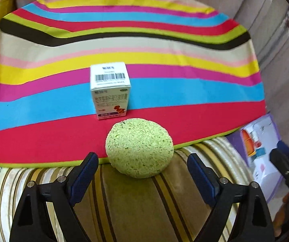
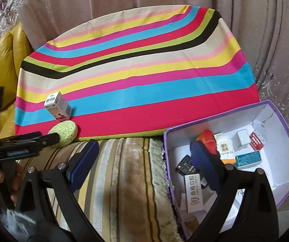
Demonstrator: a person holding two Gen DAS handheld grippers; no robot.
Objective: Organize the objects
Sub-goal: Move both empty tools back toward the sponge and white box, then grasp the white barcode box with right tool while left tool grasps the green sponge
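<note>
Sponge part-hidden behind L fingers

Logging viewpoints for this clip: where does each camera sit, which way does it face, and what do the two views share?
Left wrist: on the left gripper, facing the green sponge and white carton; its open fingers show.
Right wrist: on the right gripper, facing the striped cloth, purple box at right; its open fingers and the left gripper show.
Shared: sponge, carton, cloth, box.
</note>
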